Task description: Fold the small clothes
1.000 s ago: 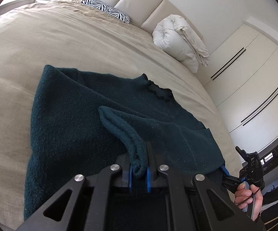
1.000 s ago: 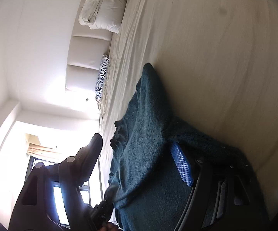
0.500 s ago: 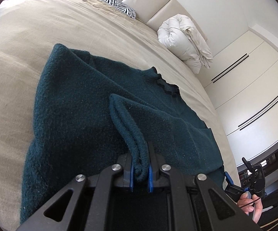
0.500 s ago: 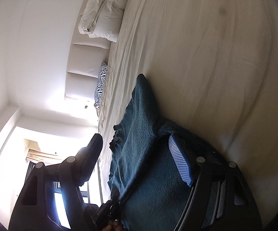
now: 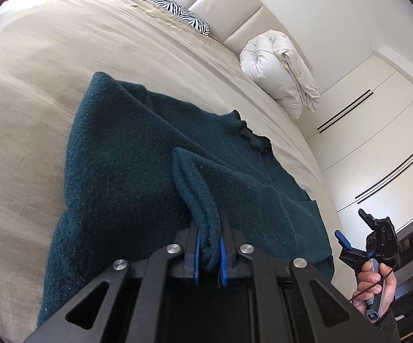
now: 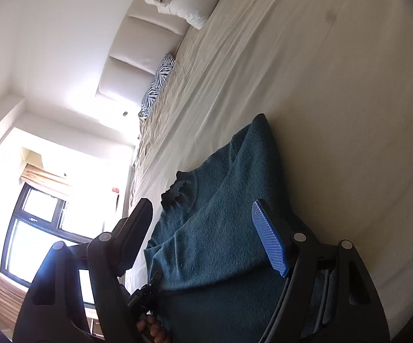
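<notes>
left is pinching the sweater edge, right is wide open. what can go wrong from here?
1. The left gripper pinches only a narrow fold of the teal sweater; thick knit may slip out.
2. The right gripper is open, holding nothing, so one-sided pulling may skew the fold.
3. The ruffled collar could bunch underneath.

Sweater point(image 5: 126, 171) fold between closed jaws

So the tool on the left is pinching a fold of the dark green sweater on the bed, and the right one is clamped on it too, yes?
Not quite. The left gripper is indeed shut on a fold of the dark green sweater on the bed. But the right gripper is not clamped: the right wrist view shows its jaws spread wide apart, with the sweater lying between them.
</notes>
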